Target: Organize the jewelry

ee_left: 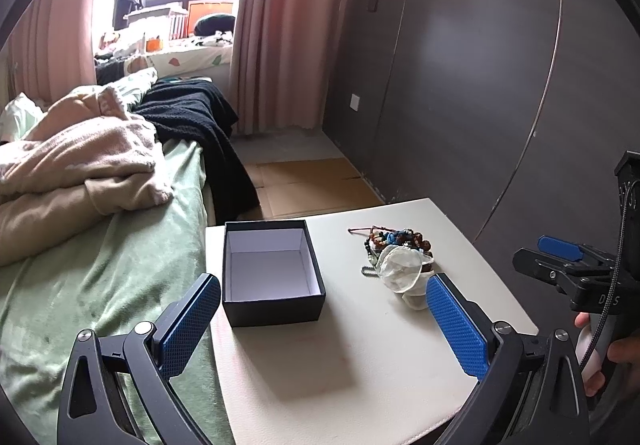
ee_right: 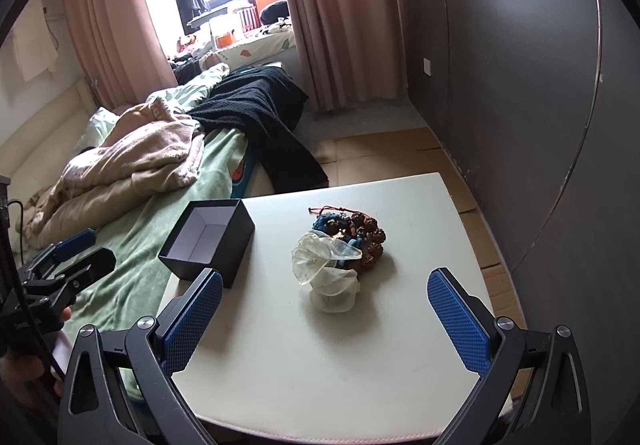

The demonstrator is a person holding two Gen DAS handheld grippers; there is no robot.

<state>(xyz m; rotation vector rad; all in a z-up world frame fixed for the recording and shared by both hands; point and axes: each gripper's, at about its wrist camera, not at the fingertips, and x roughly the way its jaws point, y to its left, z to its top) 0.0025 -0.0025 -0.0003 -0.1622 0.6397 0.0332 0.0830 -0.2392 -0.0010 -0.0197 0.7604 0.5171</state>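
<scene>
A black box with a white inside stands open and empty on the white table; it also shows in the right wrist view. A heap of beaded bracelets lies to its right, partly under clear plastic bags; the heap and bags show in the right wrist view. My left gripper is open and empty, just in front of the box. My right gripper is open and empty, in front of the heap. Each gripper shows at the edge of the other view: right, left.
A bed with a green sheet, beige blankets and a dark throw adjoins the table's left edge. A dark panelled wall stands behind and to the right. Cardboard lies on the floor beyond the table.
</scene>
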